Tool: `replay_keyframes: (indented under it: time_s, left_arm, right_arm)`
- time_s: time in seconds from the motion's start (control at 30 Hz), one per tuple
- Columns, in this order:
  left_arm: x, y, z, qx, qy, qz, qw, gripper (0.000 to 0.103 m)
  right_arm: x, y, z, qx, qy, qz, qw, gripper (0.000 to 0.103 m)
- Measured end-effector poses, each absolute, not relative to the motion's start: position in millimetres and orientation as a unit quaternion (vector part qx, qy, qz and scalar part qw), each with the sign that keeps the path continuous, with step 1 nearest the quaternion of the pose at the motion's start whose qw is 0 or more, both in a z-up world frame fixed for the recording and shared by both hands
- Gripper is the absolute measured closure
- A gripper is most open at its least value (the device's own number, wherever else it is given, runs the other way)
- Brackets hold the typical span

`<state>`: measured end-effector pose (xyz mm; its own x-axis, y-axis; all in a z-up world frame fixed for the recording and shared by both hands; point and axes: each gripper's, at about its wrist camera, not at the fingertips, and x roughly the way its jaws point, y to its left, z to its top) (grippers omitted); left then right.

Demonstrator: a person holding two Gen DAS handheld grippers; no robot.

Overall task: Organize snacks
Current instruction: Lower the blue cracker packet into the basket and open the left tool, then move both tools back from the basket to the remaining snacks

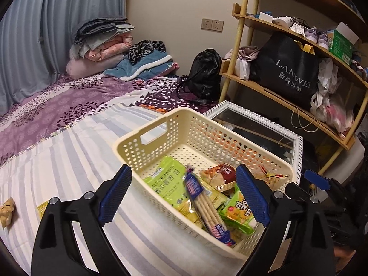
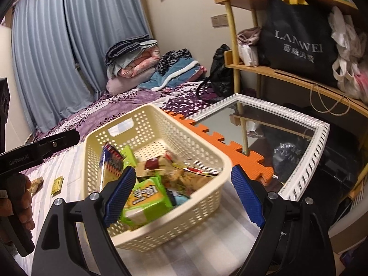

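A cream perforated basket (image 1: 151,147) sits on the striped bedsheet and holds several snack packs: a green seaweed pack (image 1: 168,181), a cracker sleeve (image 1: 204,204) and a green-orange pack (image 1: 239,211). My left gripper (image 1: 184,195) is open and empty, hovering over the basket's near side. My right gripper (image 2: 181,197) is open and empty over the same basket (image 2: 158,232). Loose on the sheet lie a tan snack (image 1: 7,210) and a yellow packet (image 1: 42,208); both also show in the right wrist view, the tan snack (image 2: 36,184) and the yellow packet (image 2: 57,185).
A white-framed mirror (image 2: 306,161) lies right of the basket beside orange foam mats (image 2: 220,138). A wooden shelf (image 1: 271,89) with a black bag stands at right. Folded bedding (image 1: 103,43) and a black backpack (image 1: 204,76) sit at the far end of the bed.
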<state>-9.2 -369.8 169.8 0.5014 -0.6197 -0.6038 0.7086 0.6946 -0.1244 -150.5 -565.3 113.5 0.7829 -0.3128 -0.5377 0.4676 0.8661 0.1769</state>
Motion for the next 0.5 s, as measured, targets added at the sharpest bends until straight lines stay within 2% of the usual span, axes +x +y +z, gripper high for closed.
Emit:
replay_keyframes:
  time_s: [0.1,0.5]
  left_arm:
    - [-6,-360,171,0.066,0.318,-0.376,0.868,0.007]
    - [5,-313,174,0.054,0.317,-0.338,0.884,0.006]
  right_arm:
    - [-147,-559,117,0.148,0.253,-0.204,0.934,0.017]
    - [-127,-523,130,0.134,0.248,-0.157,0.946,0.017]
